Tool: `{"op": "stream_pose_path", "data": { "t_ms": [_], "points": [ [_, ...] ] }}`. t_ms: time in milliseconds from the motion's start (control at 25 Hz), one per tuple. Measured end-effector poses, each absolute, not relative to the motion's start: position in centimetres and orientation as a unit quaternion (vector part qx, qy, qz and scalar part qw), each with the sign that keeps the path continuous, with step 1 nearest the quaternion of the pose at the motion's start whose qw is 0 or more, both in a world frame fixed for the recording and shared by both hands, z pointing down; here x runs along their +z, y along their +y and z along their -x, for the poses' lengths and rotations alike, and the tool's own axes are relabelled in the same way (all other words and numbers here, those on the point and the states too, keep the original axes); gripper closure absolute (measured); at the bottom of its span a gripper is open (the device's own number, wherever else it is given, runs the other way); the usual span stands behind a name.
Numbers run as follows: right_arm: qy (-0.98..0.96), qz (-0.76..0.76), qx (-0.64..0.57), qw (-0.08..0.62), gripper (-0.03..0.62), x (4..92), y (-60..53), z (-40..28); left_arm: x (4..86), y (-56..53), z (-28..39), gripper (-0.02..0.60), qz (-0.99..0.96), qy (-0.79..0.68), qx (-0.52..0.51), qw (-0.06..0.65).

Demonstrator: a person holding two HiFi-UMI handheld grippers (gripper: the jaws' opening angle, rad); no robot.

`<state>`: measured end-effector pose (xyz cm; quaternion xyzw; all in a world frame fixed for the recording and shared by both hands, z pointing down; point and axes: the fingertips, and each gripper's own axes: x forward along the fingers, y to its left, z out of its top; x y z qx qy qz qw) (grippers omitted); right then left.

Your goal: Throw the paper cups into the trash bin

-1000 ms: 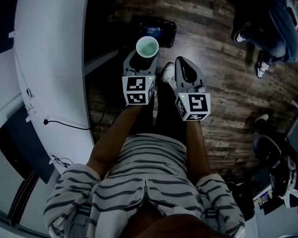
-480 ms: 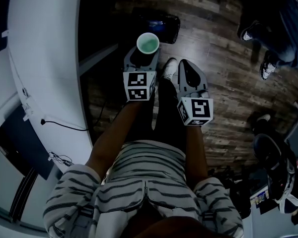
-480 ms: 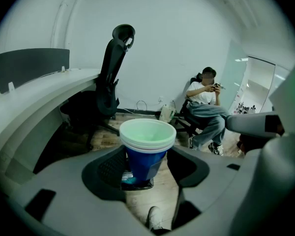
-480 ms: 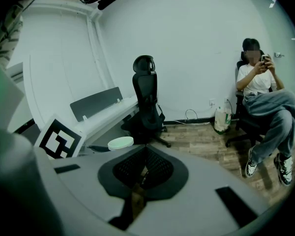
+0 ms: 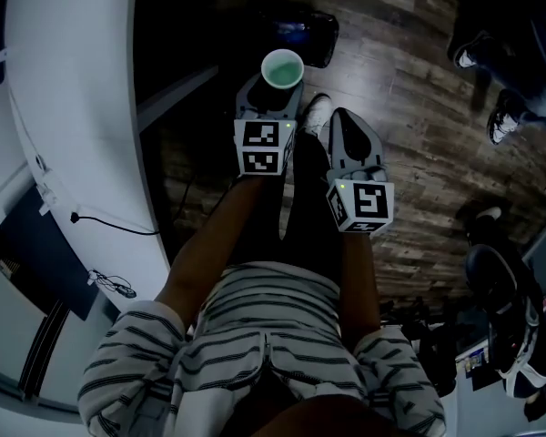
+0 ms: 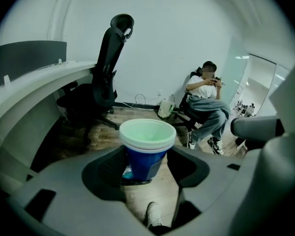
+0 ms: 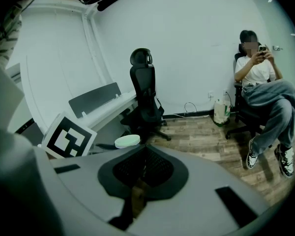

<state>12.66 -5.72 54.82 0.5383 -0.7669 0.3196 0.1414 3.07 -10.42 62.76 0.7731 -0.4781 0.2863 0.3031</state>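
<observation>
Two stacked paper cups [image 5: 282, 67] stand upright in your left gripper [image 5: 266, 107] in the head view, near the dark trash bin [image 5: 302, 36] on the floor. Left gripper view: jaws clamp the blue cup wall. Right gripper view: your right gripper [image 7: 140, 168] is pinched together, empty.

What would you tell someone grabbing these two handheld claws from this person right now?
Left gripper: shut on the stacked paper cups, held upright.
Right gripper: shut, nothing in it, beside the left one.
Trash bin: the dark container just ahead of the cups; the cups are not over it yet.
Done: cups picked up.
Left: bring the cups over the bin, open the left jaws to drop them in.
</observation>
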Motion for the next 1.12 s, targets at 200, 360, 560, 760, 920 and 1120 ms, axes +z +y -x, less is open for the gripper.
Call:
{"op": "stream_pose_path", "data": {
  "t_ms": [200, 360, 560, 760, 920, 1120],
  "points": [
    [-0.767, -0.535, 0.324, 0.144, 0.585, 55.8, -5.4, -12.6, 64.9, -10.1, -2.9, 0.305, -0.766, -0.475, 0.299, 0.314],
    [-0.766, -0.532, 0.330, 0.147, 0.585, 56.7, -5.2, -12.3, 66.8, -10.4, -2.9, 0.305, -0.763, -0.472, 0.305, 0.320],
    [-0.765, -0.529, 0.334, 0.153, 0.585, 57.7, -4.6, -12.4, 69.0, -10.4, -3.5, 0.305, -0.757, -0.469, 0.304, 0.339],
    [-0.762, -0.530, 0.340, 0.153, 0.585, 58.6, -4.3, -12.4, 71.2, -10.7, -4.0, 0.304, -0.753, -0.456, 0.313, 0.357],
    [-0.760, -0.529, 0.343, 0.155, 0.585, 59.3, -4.0, -12.6, 73.0, -11.1, -4.5, 0.304, -0.746, -0.451, 0.321, 0.370],
    [-0.760, -0.528, 0.344, 0.158, 0.585, 59.9, -3.6, -12.7, 75.2, -11.3, -4.6, 0.304, -0.736, -0.444, 0.337, 0.384]
  ]
}}
